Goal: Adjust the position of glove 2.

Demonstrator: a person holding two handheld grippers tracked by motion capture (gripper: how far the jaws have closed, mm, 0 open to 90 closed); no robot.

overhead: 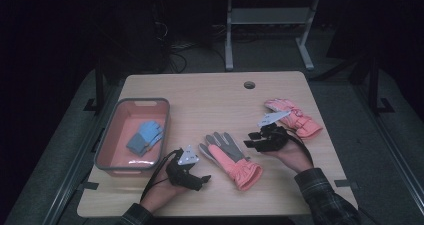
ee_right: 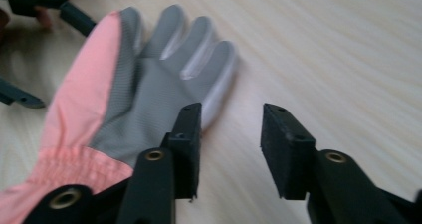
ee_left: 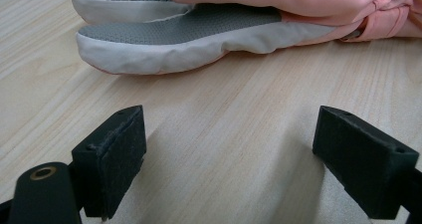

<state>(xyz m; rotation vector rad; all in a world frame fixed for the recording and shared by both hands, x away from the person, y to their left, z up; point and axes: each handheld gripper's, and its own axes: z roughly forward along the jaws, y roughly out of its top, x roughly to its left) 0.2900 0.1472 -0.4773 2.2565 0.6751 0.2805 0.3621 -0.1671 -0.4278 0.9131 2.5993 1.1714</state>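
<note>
A pink glove with a grey palm (overhead: 230,157) lies palm up in the middle of the table, fingers pointing away and cuff toward the near edge. My left gripper (overhead: 202,181) sits low on the table just left of its cuff, open; in the left gripper view the wide jaws (ee_left: 234,134) face the glove's side (ee_left: 199,35) with bare wood between. My right gripper (overhead: 248,139) hovers just right of the glove's fingers, open; in the right gripper view it (ee_right: 231,129) stands beside the grey palm (ee_right: 149,84), holding nothing. A second pink glove (overhead: 295,117) lies behind the right hand.
A grey-rimmed pink bin (overhead: 115,135) stands at the table's left with blue gloves (overhead: 145,137) inside. A round cable hole (overhead: 249,84) is near the far edge. The left gripper's fingers (ee_right: 74,17) appear beyond the glove in the right gripper view.
</note>
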